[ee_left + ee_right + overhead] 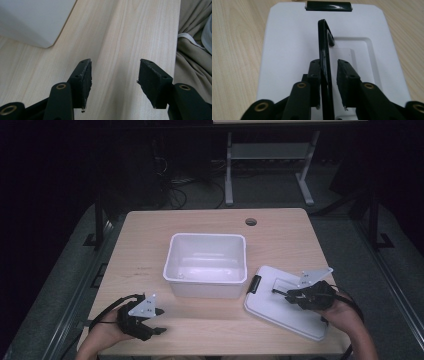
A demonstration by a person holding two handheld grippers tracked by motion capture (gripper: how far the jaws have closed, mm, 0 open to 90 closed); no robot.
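Right gripper (280, 293) is sitting over the white lid (280, 312), which is lying flat on the table (150, 245) just right of the white bin (206, 265). In the right gripper view (329, 75) the lid's black carry handle (324, 62) is standing up on edge between the jaws. The left pad is touching it; the right pad is showing a thin gap, so I can't tell whether the clamp is full. Jaws are nearly together around the handle, not spread.

Ahead of those jaws, at the lid's far edge, a black latch (329, 5) is sitting centred. The lid's recessed rectangle is lying under and to the right of the jaws.

Left gripper (159, 321) is resting low over bare table at the near left, well apart from the lid. In the left gripper view (113, 72) the jaws are standing clearly apart with nothing between them, just wood grain underneath. The bin's corner (37, 22) is sitting ahead and to the left of those jaws, not touching. Beige cloth (192, 50) is hanging past the table edge on the jaws' right.

Bin is sitting open-topped between the two grippers, farther from the person than both.
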